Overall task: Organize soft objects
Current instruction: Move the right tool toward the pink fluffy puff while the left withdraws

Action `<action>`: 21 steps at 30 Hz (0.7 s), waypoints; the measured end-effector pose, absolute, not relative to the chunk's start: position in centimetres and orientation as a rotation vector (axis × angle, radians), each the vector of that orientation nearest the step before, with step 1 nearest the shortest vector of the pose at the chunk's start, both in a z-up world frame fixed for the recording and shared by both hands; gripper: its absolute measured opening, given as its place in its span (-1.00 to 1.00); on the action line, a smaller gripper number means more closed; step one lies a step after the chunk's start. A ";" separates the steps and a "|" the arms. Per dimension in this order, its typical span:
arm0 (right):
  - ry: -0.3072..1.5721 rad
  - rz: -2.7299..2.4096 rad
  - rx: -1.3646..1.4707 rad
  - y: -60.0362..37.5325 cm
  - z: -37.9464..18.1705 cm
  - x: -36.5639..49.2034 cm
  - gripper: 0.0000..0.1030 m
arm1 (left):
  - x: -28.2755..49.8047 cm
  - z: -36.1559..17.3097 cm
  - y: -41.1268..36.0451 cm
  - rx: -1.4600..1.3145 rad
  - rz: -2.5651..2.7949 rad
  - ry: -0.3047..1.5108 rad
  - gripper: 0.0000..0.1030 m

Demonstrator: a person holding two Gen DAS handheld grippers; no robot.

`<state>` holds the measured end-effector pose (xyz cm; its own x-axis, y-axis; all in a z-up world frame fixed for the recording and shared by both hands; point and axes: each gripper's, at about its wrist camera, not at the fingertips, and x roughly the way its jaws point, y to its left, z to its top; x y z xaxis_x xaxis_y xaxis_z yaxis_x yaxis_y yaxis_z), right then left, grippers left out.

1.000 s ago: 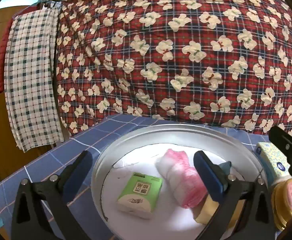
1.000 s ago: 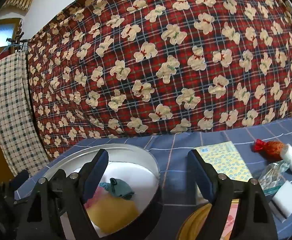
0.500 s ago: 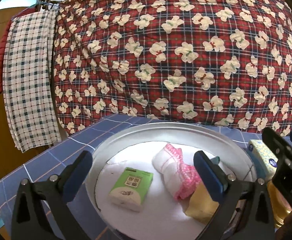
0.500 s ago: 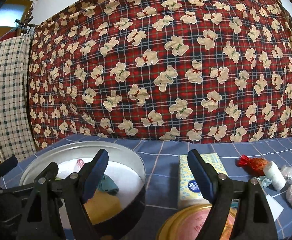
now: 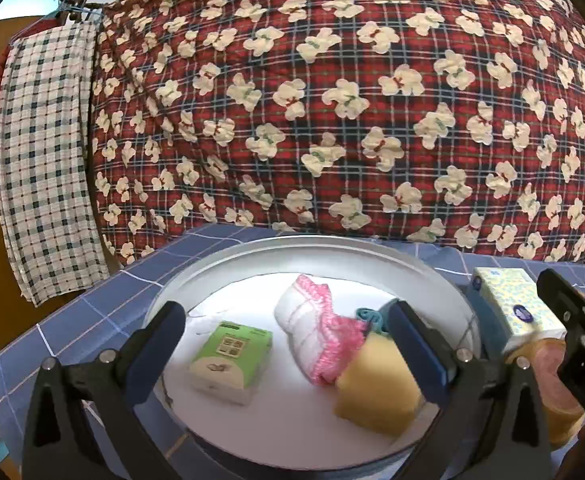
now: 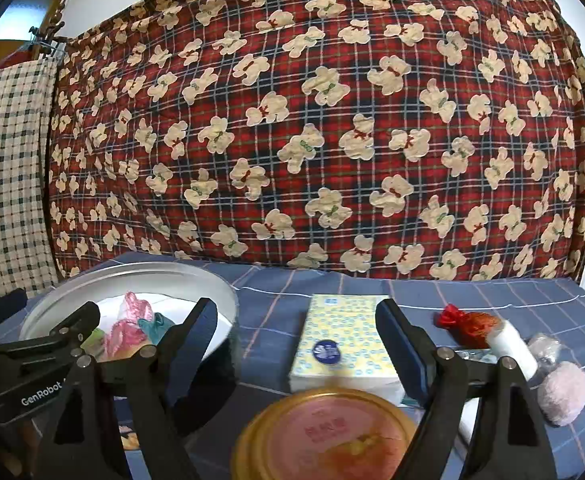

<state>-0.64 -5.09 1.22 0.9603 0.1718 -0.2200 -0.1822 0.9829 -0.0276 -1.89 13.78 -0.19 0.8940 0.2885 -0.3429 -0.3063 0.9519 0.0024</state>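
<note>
Two tongs stand spread and empty. Left tongs [image 5: 284, 344] hover over the basin [image 5: 252, 258], with nothing between the pads. Right tongs [image 6: 296, 332] frame the tissue pack [image 6: 342, 346], which lies flat on the worktop [image 6: 532, 300] just beside the basin; the pads are not touching it.

Step in hand, as judged: pick up the tissue pack and move it into the basin. Lower the right tongs until the pads straddle the pack's long sides, then close gently; the pack will dent. Clear the round tin [image 6: 324, 436] in front, and keep the left tongs out of the drop path.

Left wrist view shows the basin contents: green pack [image 5: 232, 360], pink-white cloth [image 5: 316, 340], sponge [image 5: 376, 396], teal cloth [image 5: 368, 316]. Right wrist view alone shows the items still out: red pouch [image 6: 468, 322], white roll [image 6: 512, 344], pink puff [image 6: 564, 394].
</note>
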 end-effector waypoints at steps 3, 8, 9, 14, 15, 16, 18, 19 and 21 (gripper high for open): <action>0.214 0.174 -0.070 -5.6 1.1 -0.9 0.62 | -2.0 -0.2 13.0 -0.054 0.287 0.352 0.99; 0.206 0.162 -0.111 -6.4 1.0 -1.5 0.62 | -2.2 -0.1 11.4 -0.045 0.257 0.357 0.99; 0.203 0.159 -0.112 -6.7 1.1 -1.6 0.62 | -2.2 -0.1 11.1 -0.038 0.251 0.357 0.99; 0.203 0.137 -0.102 -8.4 1.1 -2.0 0.62 | -2.4 -0.1 9.5 -0.029 0.217 0.364 0.99; 0.204 0.134 -0.100 -8.7 1.1 -2.0 0.62 | -2.5 -0.1 9.3 -0.026 0.214 0.363 0.99; 0.205 0.129 -0.100 -9.0 1.1 -2.0 0.62 | -2.5 -0.1 9.0 -0.024 0.210 0.363 0.99; 0.206 0.116 -0.102 -9.6 1.1 -2.1 0.62 | -2.6 -0.1 8.6 -0.022 0.198 0.363 0.99; 0.208 0.110 -0.105 -9.9 1.1 -2.1 0.62 | -2.7 -0.1 8.3 -0.021 0.193 0.363 0.99; 0.214 0.095 -0.111 -10.5 1.1 -2.1 0.62 | -2.9 -0.1 7.7 -0.020 0.177 0.365 0.99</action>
